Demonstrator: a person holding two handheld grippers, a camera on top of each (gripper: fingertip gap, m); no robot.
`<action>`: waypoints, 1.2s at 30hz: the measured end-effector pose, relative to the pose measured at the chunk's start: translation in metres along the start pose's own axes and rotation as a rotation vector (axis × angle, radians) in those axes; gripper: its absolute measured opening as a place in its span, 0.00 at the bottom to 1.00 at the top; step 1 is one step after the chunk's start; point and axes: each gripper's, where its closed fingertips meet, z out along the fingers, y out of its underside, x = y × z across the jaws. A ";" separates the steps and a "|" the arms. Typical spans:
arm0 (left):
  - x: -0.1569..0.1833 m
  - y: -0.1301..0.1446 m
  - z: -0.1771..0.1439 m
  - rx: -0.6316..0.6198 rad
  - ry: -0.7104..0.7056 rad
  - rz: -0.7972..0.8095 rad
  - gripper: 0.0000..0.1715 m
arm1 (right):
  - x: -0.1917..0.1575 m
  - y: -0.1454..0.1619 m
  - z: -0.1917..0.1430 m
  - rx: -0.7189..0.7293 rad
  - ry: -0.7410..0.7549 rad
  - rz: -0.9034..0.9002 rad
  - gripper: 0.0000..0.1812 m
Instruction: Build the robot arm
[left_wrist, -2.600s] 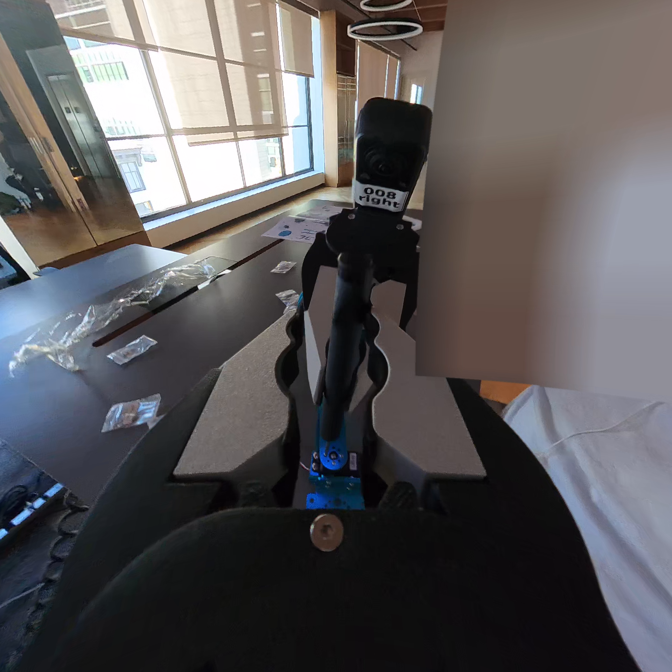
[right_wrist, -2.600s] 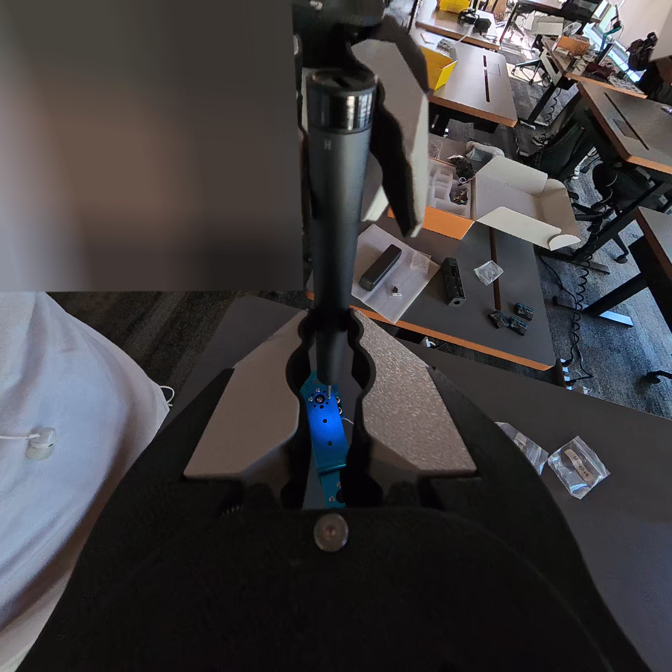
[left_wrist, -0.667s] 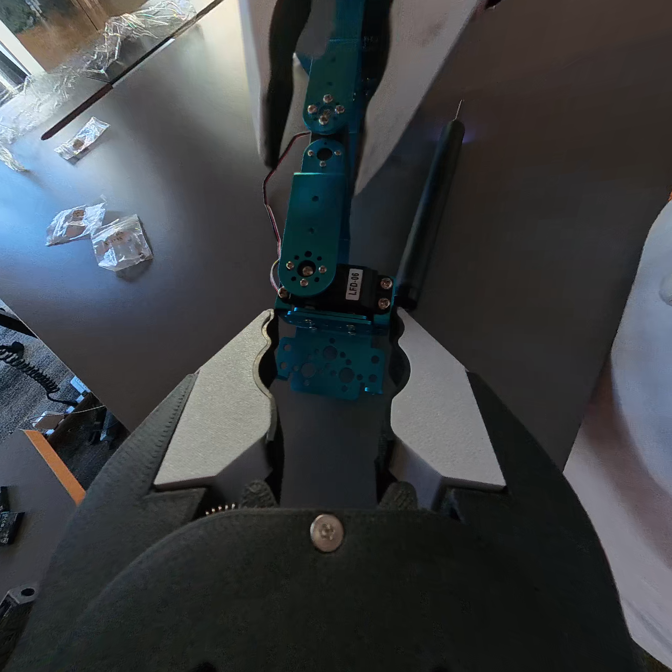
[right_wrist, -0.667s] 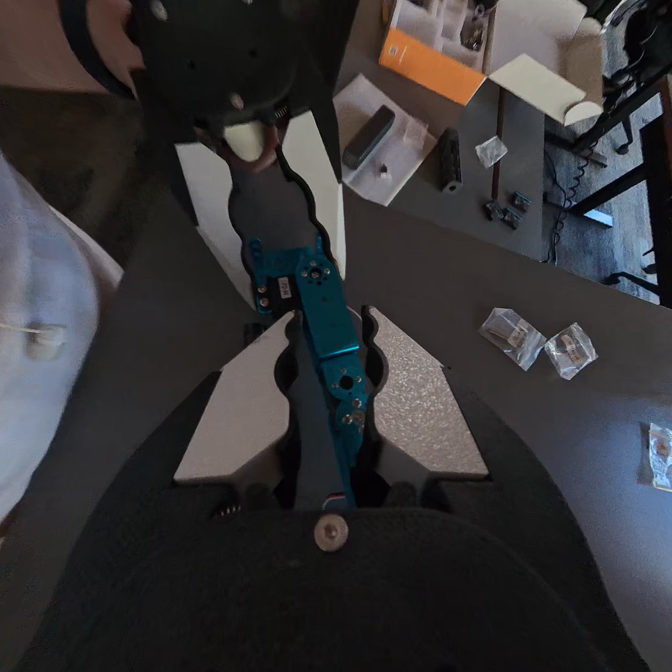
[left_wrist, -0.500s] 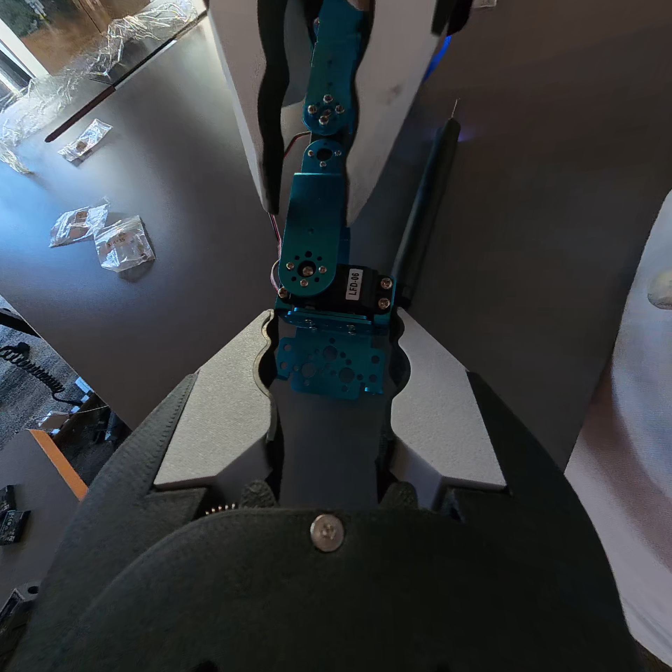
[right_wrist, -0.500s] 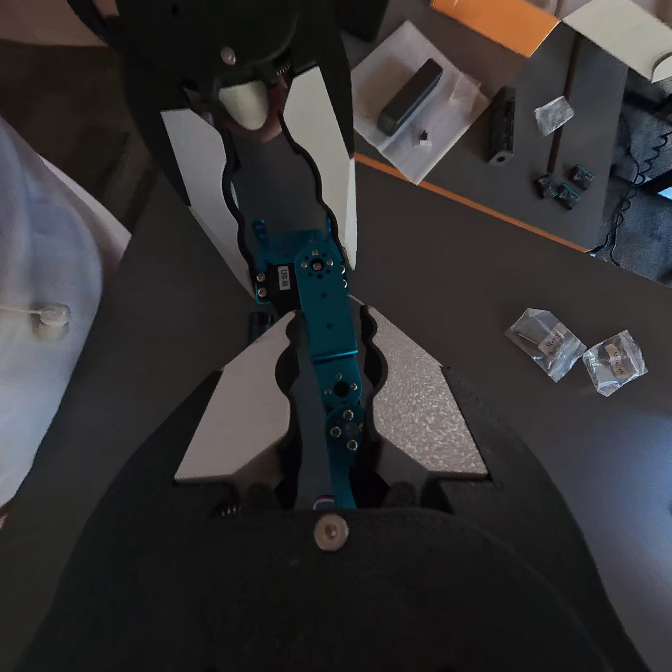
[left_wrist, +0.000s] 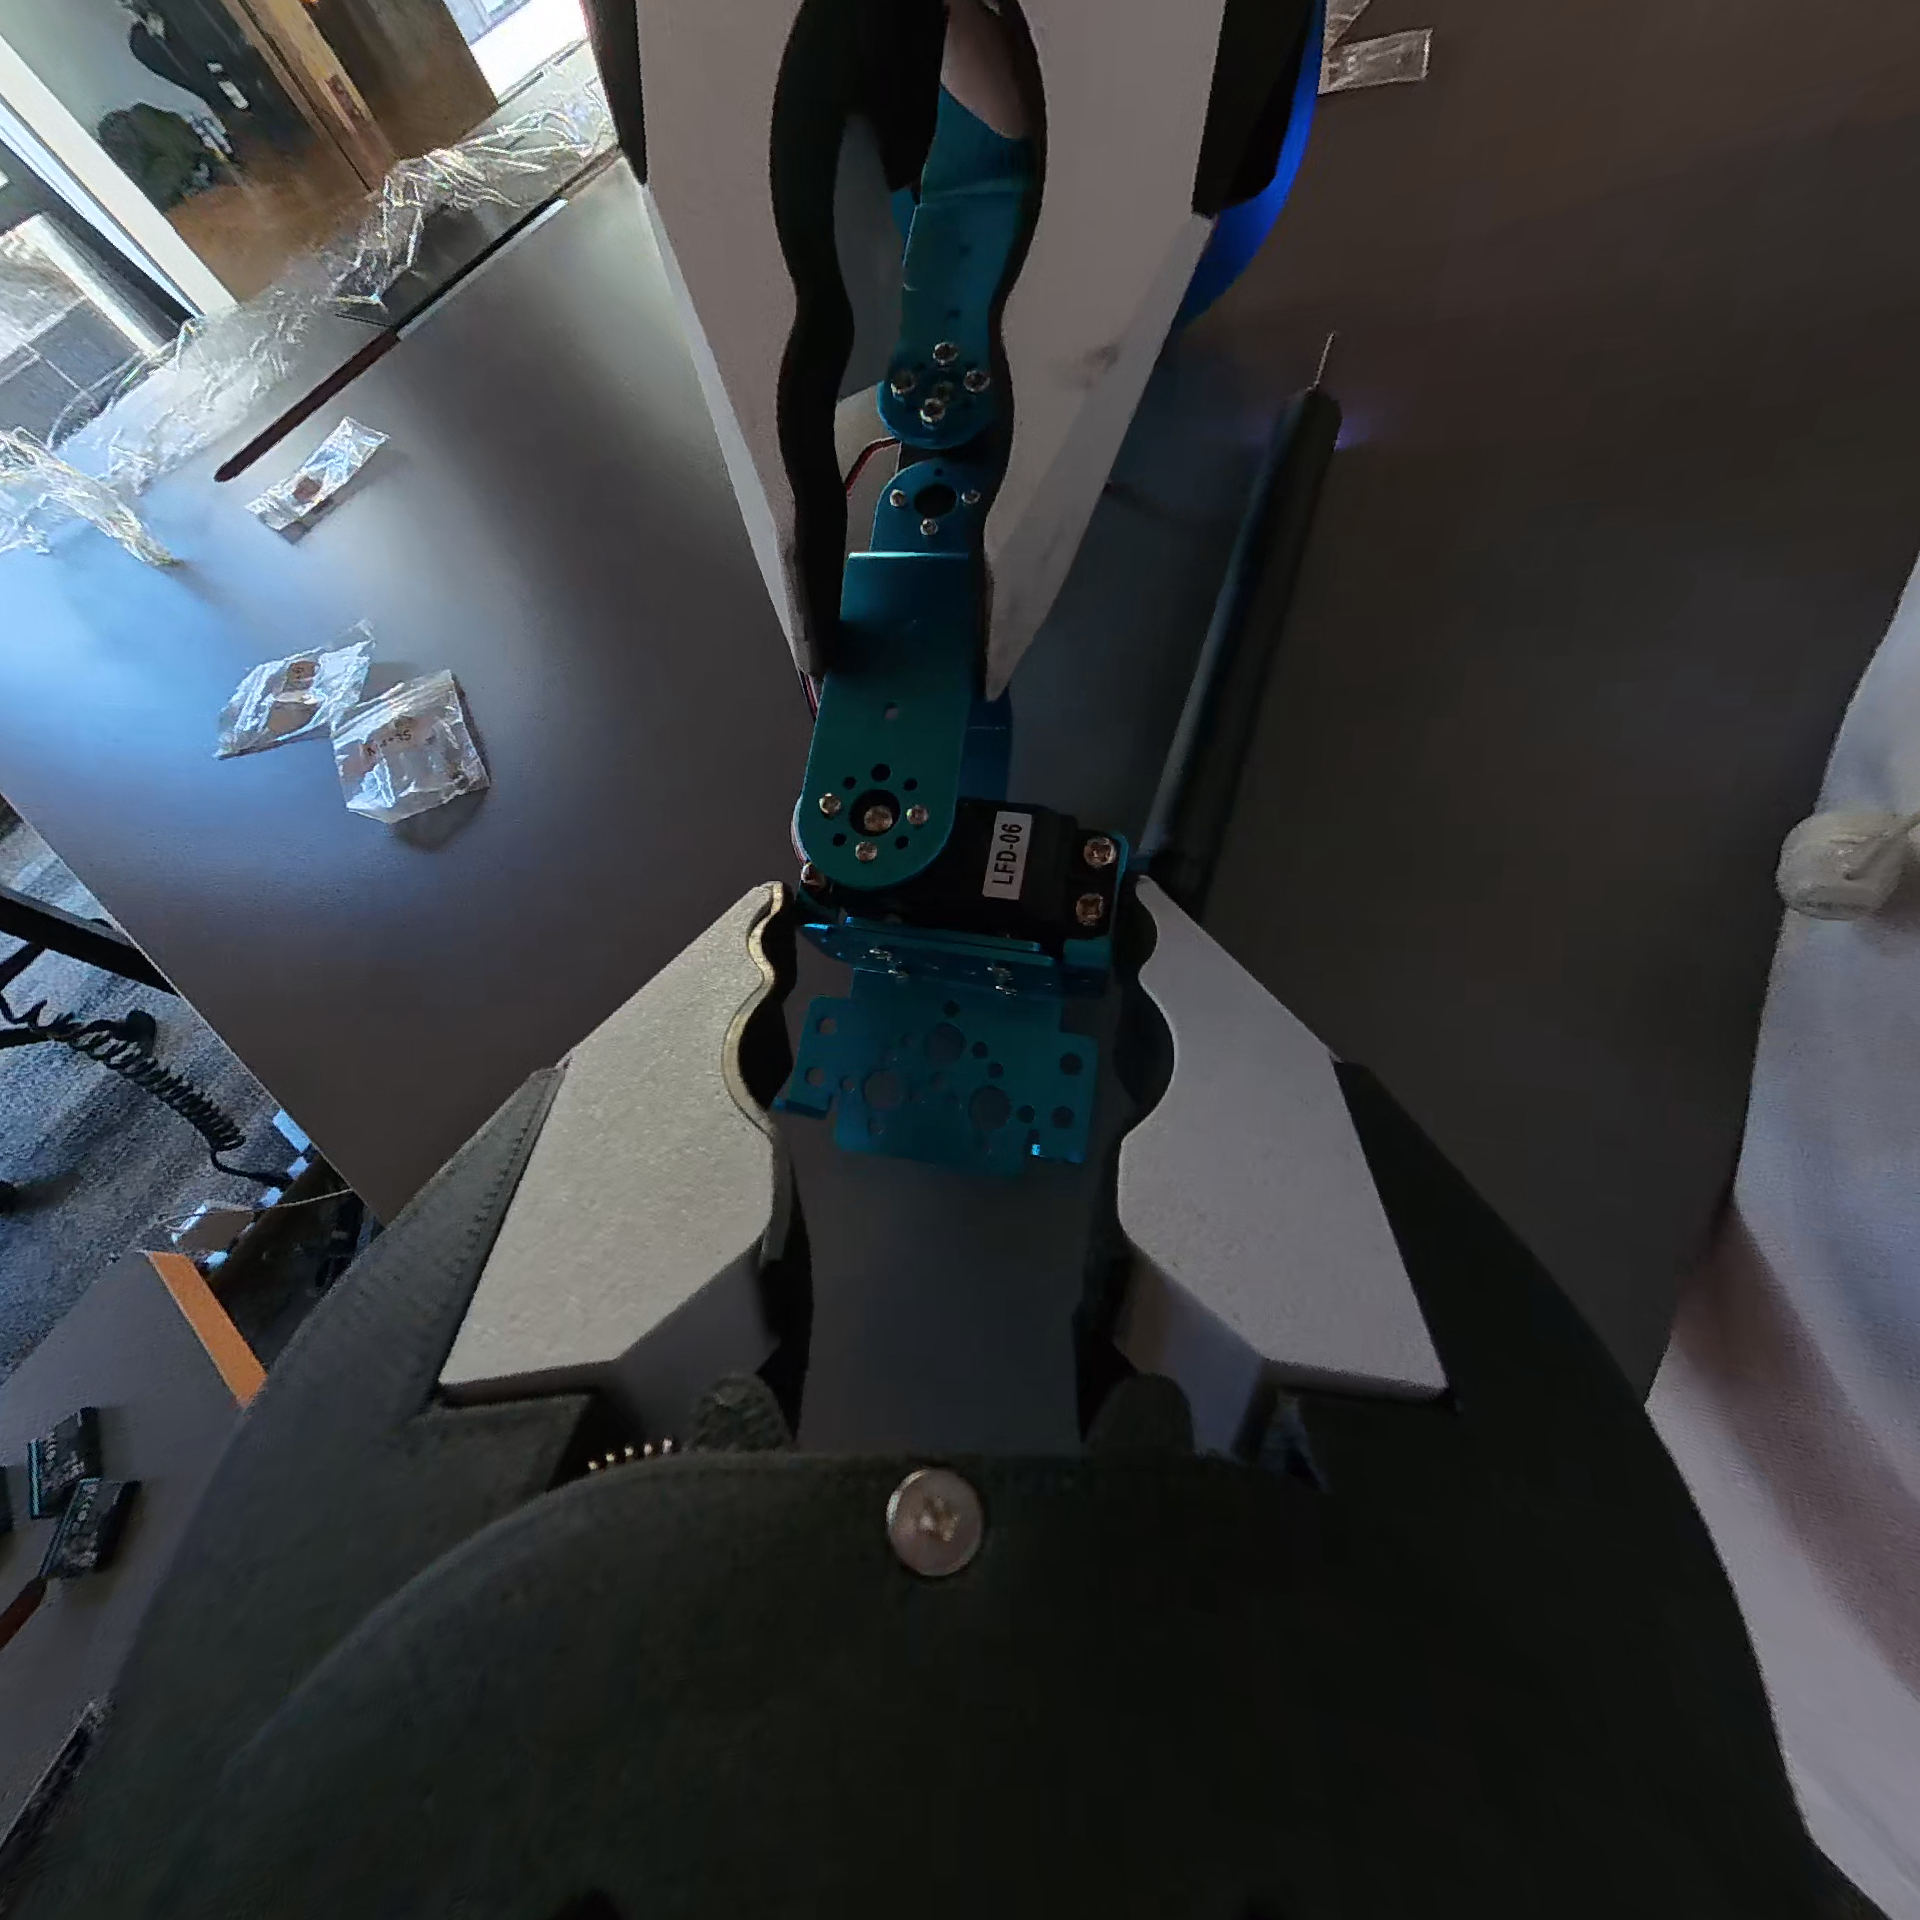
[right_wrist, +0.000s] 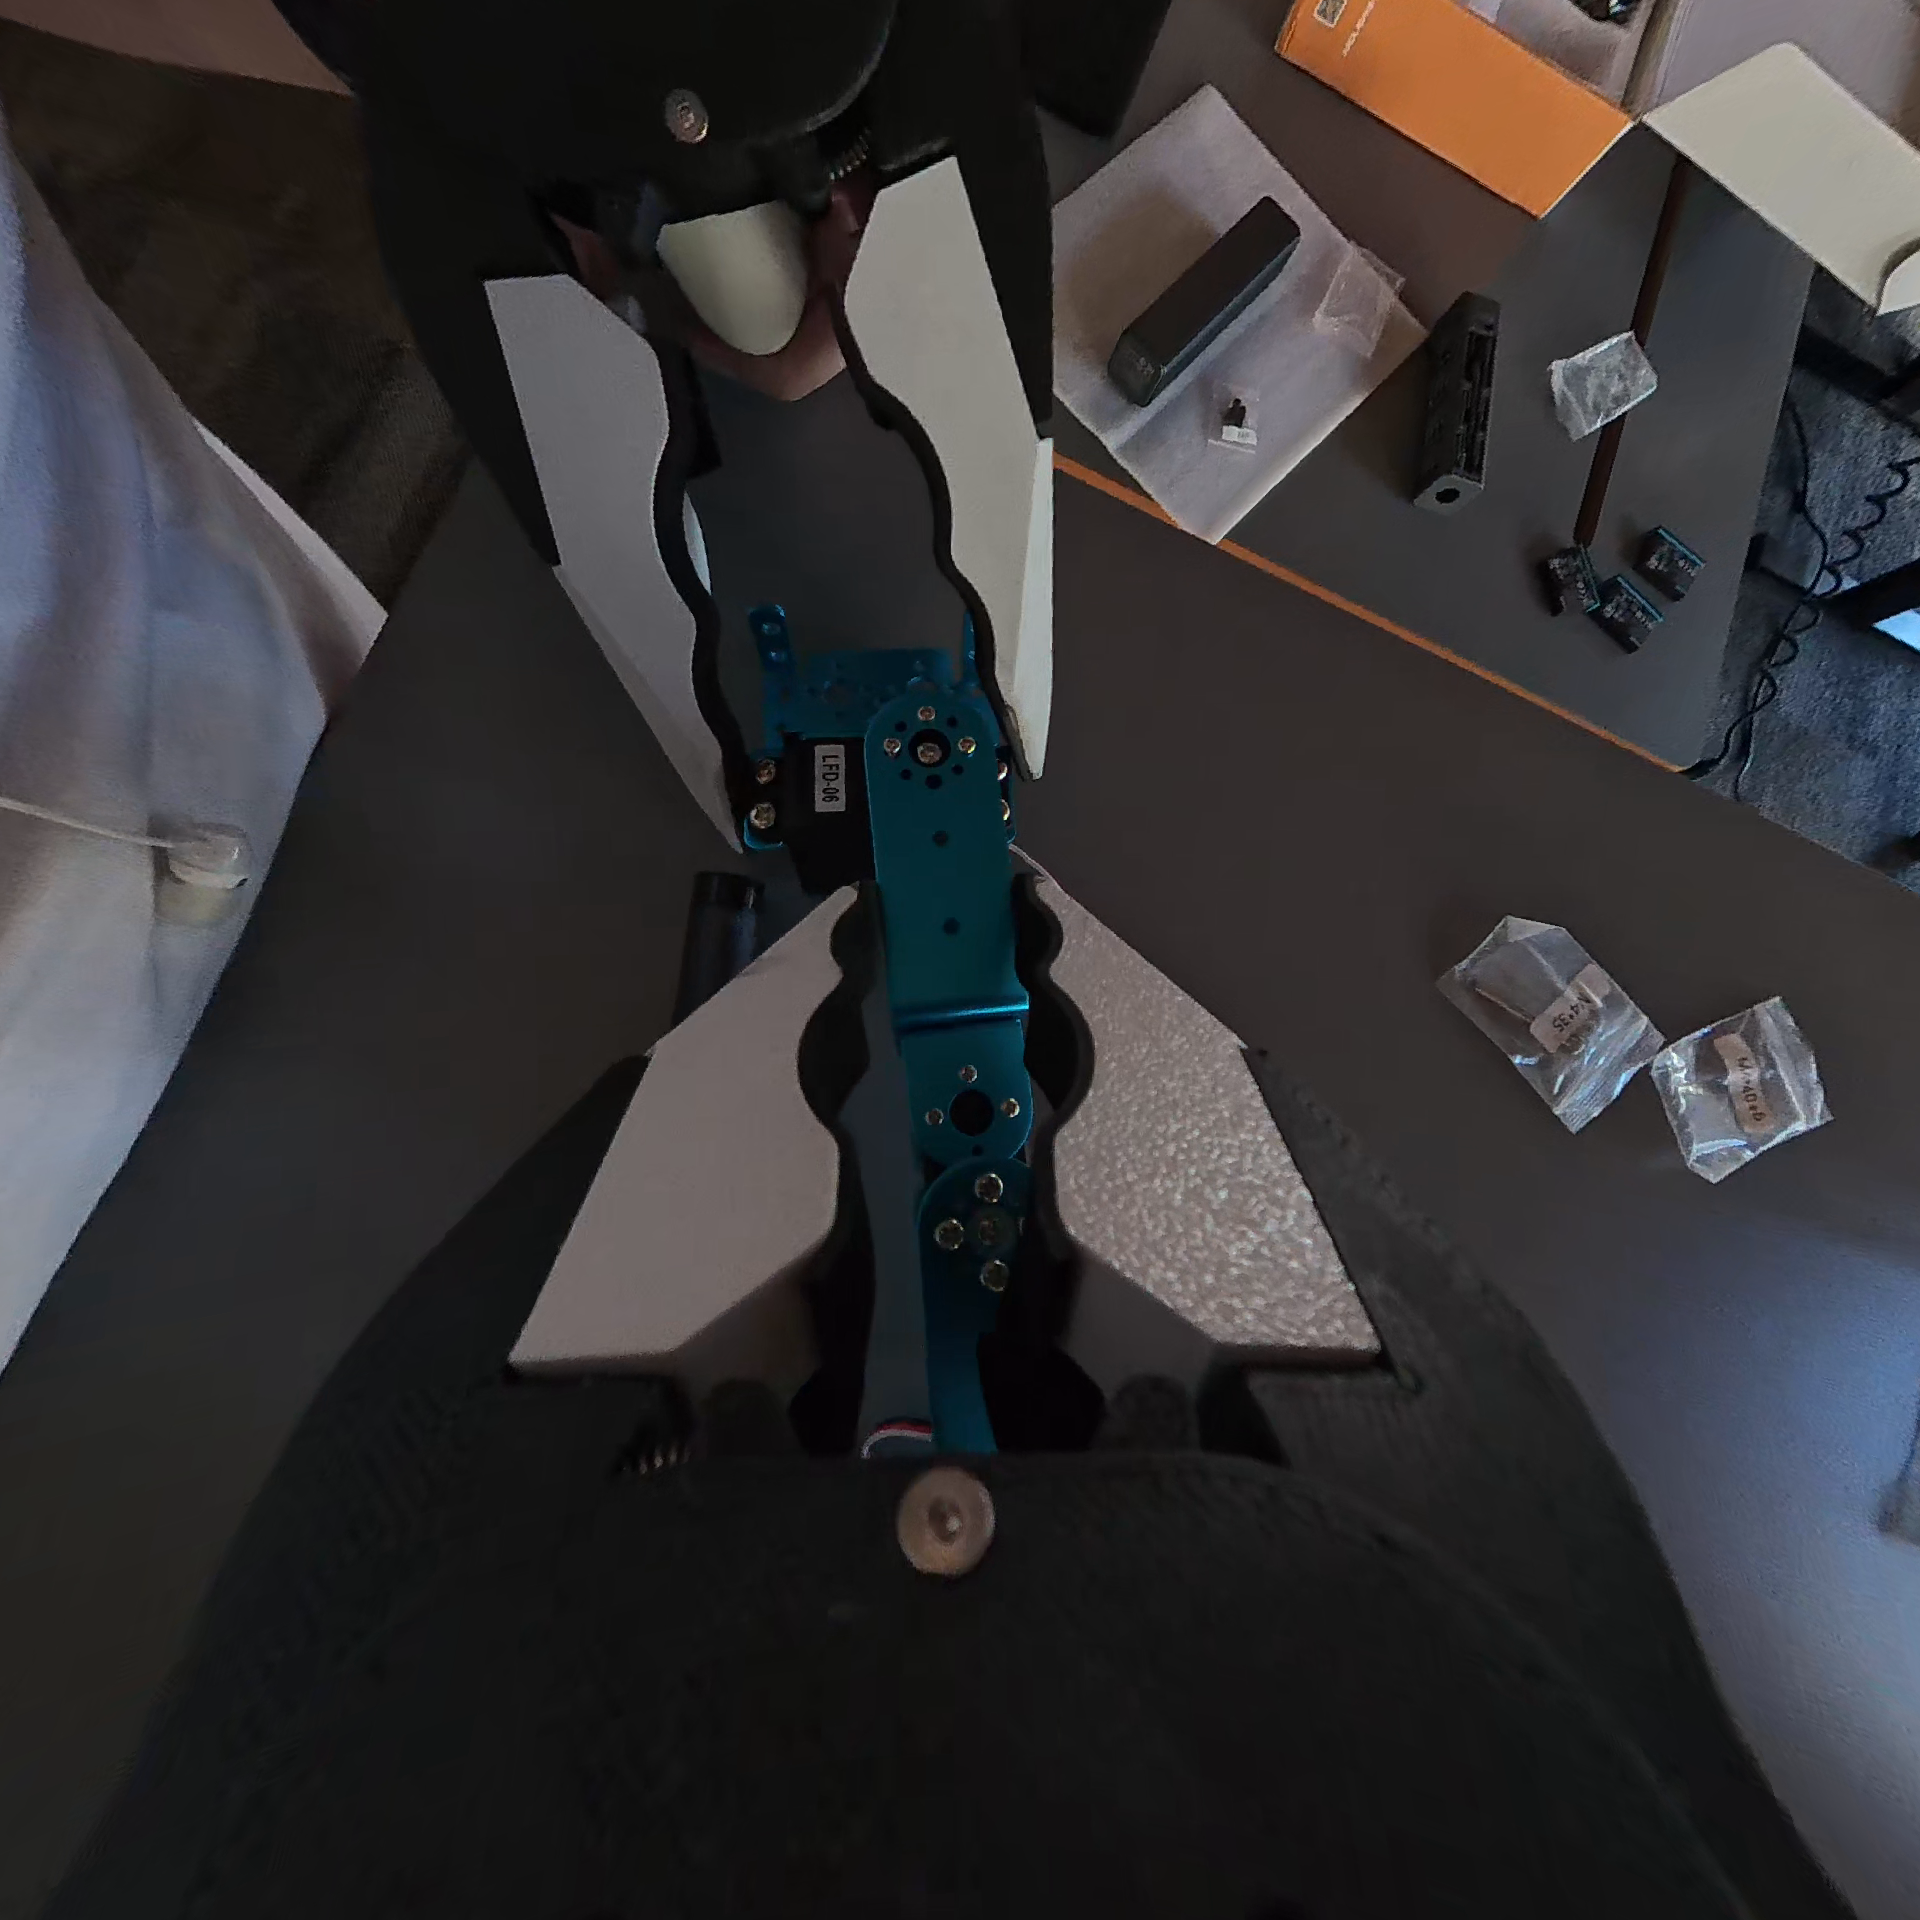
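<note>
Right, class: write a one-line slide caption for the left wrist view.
Left gripper clamps the servo end of a blue bracket assembly; the right gripper grips its far end, a dark screwdriver lying alongside.

Your left gripper (left_wrist: 951, 935) faces your right gripper (right_wrist: 940, 914) over the desk (left_wrist: 582, 727), the bracket assembly (left_wrist: 894, 748) spanning between both sets of jaws. The screwdriver (left_wrist: 1236, 644) lies on the desk just right of it; two small bags (left_wrist: 353, 717) lie left.

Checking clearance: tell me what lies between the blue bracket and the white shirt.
A dark screwdriver, lying on the table beside the bracket; the left wrist view shows it.
</note>
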 end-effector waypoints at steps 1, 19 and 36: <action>0.000 0.000 0.000 -0.001 -0.004 0.002 0.36 | 0.000 0.000 0.000 0.003 0.005 -0.011 0.15; 0.000 0.002 0.000 -0.016 0.014 -0.051 0.36 | -0.002 0.001 -0.001 0.011 0.045 -0.067 0.15; 0.000 0.004 0.000 -0.027 0.041 -0.093 0.36 | -0.003 0.001 -0.003 0.009 0.076 -0.096 0.15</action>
